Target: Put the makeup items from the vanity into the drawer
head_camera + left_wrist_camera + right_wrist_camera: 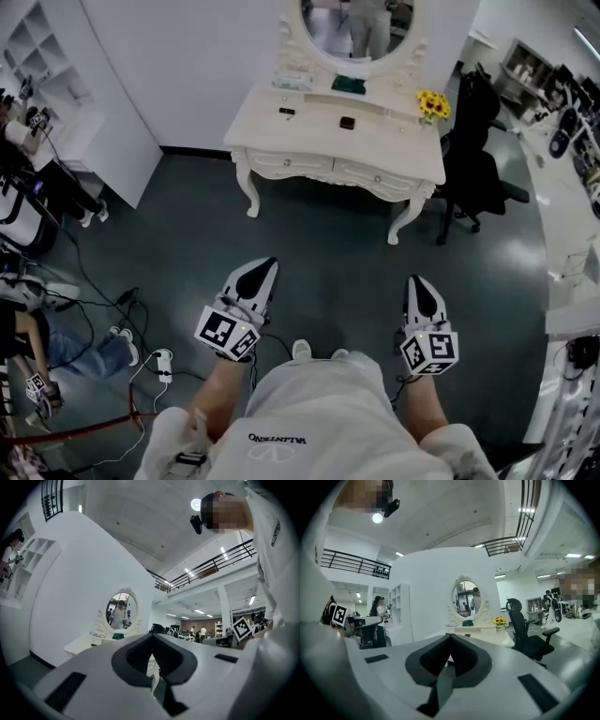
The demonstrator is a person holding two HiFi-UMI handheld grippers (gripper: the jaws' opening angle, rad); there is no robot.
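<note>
Progress looks to be nil: the person stands well back from the vanity [398, 157], nothing has left its top, and no drawer is open.

At the left, the left gripper [262, 270] has its jaws pressed together with nothing between them, and it hangs over the bare floor. Ahead of it, on the vanity's left end, a pale cluster [292, 82] sits on the raised shelf; it is too small to count or name. Just in front lies one small dark item [287, 112], and a second dark item [347, 123] lies nearer the middle, so two are on the tabletop. One green item [350, 83] rests on the shelf under the mirror [361, 28]. Below them, the left drawer [281, 165] and the right drawer [377, 175] make two, both closed.

Further right, the right gripper [420, 286] is likewise closed and empty. One bunch of yellow flowers [432, 105] stands at the vanity's right end, beside one black chair [478, 164].

Everything remains: approach, open a drawer, move each item.
</note>
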